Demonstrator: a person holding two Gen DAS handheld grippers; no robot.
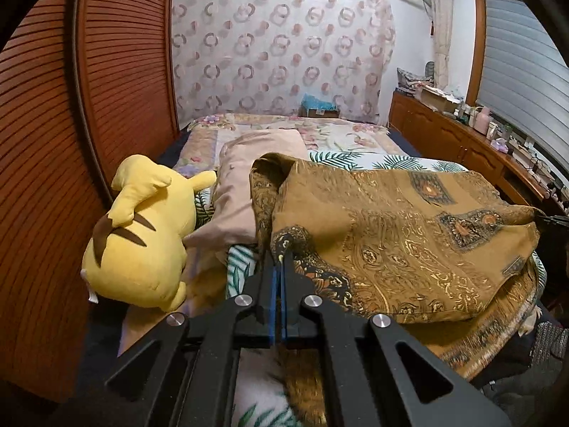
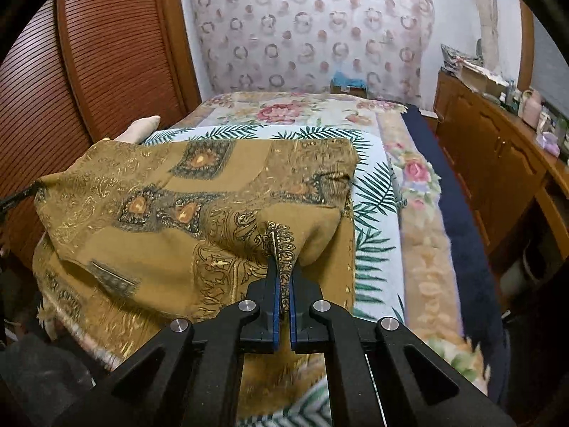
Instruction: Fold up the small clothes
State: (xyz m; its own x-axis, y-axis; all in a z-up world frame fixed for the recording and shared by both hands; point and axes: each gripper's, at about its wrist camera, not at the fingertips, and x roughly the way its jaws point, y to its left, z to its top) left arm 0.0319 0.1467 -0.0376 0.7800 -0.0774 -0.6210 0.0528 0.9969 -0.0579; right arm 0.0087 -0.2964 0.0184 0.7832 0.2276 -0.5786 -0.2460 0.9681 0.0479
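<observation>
On bed [image 2: 419, 213], over palm-print blanket [image 2: 373, 192], brown patterned garment [image 1: 409, 220] is being held up at two corners. Left gripper [image 1: 281, 259] fingers are being pressed together on garment's left corner. Right gripper [image 2: 283, 270] blue pads [image 2: 274, 284] are being clamped on patterned hem fold. Cloth is being draped between both, sagging. Yellow plush toy [image 1: 142, 235] is lying beside beige pillow [image 1: 245, 185], left of garment.

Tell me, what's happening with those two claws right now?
Left claw shut on brown patterned cloth. Right claw shut on its other edge. Yellow plush toy beside it, not blocking.
</observation>
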